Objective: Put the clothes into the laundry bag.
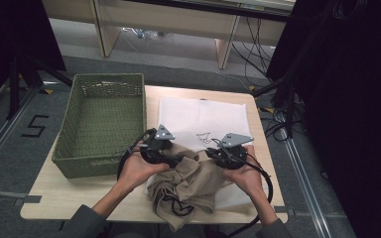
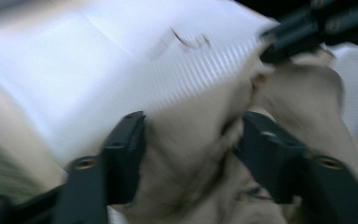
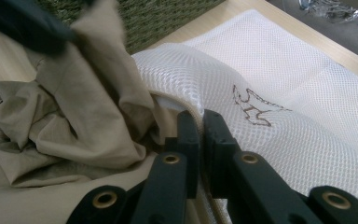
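Observation:
A crumpled beige cloth lies on the near end of a white mesh bag that is spread flat on the table. My left gripper is at the cloth's upper left. In the left gripper view its jaws stand apart with beige cloth bulging between them; the picture is blurred. My right gripper is at the bag's opening. Its jaws are shut on the raised edge of the mesh bag, right beside the cloth.
A green woven basket stands empty on the left half of the wooden table, close to my left hand. A small dark drawing marks the bag. Cables trail from both grippers over the near edge.

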`<control>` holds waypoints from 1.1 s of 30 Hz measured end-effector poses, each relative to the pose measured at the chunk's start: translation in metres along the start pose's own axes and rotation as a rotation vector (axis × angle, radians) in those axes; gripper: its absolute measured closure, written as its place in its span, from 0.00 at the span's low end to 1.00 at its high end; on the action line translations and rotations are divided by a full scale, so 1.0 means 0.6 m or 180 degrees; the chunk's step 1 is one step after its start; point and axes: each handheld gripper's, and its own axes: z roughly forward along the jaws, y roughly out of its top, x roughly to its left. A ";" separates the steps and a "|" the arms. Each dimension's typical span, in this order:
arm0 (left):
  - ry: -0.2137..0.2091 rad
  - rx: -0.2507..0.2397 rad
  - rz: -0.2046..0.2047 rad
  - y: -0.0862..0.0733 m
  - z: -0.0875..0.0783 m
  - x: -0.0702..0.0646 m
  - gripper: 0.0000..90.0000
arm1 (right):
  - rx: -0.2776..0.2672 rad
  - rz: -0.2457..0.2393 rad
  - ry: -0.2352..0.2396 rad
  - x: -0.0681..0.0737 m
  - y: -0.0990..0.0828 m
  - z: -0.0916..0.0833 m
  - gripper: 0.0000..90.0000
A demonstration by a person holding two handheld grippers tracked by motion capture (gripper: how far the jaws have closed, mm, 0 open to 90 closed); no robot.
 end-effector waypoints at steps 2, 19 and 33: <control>-0.0200 0.0145 0.0118 -0.018 0.019 -0.023 0.77 | -0.0018 0.0004 0.0003 -0.002 0.001 -0.001 0.97; -0.0192 0.0031 0.0186 -0.025 0.032 -0.048 0.44 | 0.0003 0.0014 0.0038 -0.001 -0.001 0.002 0.97; -0.0333 0.0204 0.0319 -0.096 0.013 -0.057 0.24 | 0.0009 -0.0014 0.0017 0.007 0.002 0.004 0.97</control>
